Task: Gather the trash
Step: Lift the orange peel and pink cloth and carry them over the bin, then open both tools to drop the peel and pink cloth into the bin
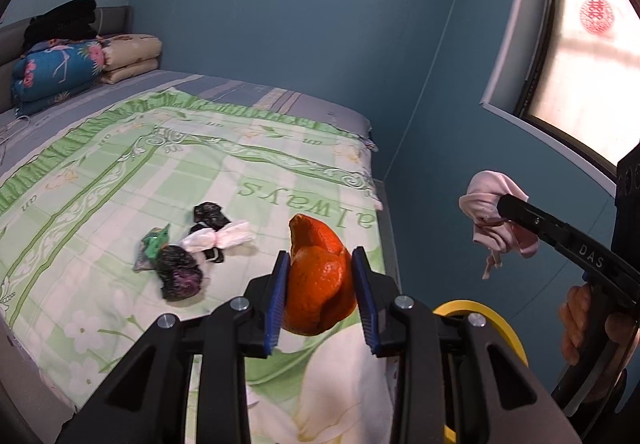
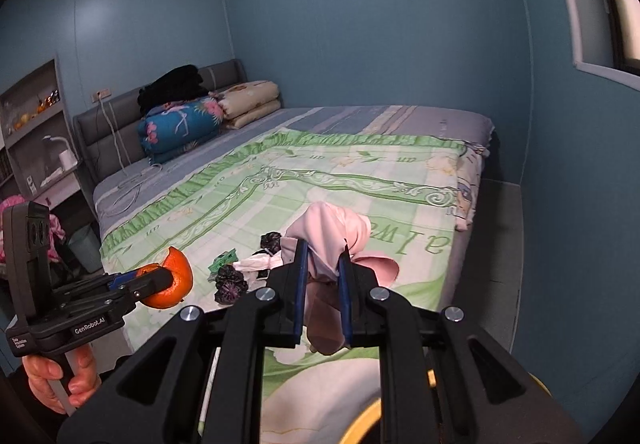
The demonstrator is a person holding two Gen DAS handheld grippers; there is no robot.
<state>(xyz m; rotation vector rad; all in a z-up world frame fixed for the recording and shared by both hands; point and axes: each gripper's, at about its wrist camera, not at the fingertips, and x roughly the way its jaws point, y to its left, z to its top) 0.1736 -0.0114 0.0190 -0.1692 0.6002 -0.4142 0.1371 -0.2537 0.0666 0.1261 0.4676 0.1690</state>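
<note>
My left gripper (image 1: 320, 264) is shut on an orange peel (image 1: 318, 284) and holds it above the near end of the bed; it also shows in the right wrist view (image 2: 170, 278). My right gripper (image 2: 323, 258) is shut on a crumpled pink bag (image 2: 332, 236), held up beside the bed's right edge; it also shows in the left wrist view (image 1: 496, 222). On the green bedspread (image 1: 120, 172) lie black crumpled bags (image 1: 178, 276), a green wrapper (image 1: 154, 244) and a white knotted bag (image 1: 218, 238).
A yellow bin rim (image 1: 480, 314) is below the grippers at the bed's foot. Folded quilts (image 1: 56, 68) are stacked at the headboard. A blue wall and a window (image 1: 588, 56) are on the right. Shelves (image 2: 36, 132) stand left of the bed.
</note>
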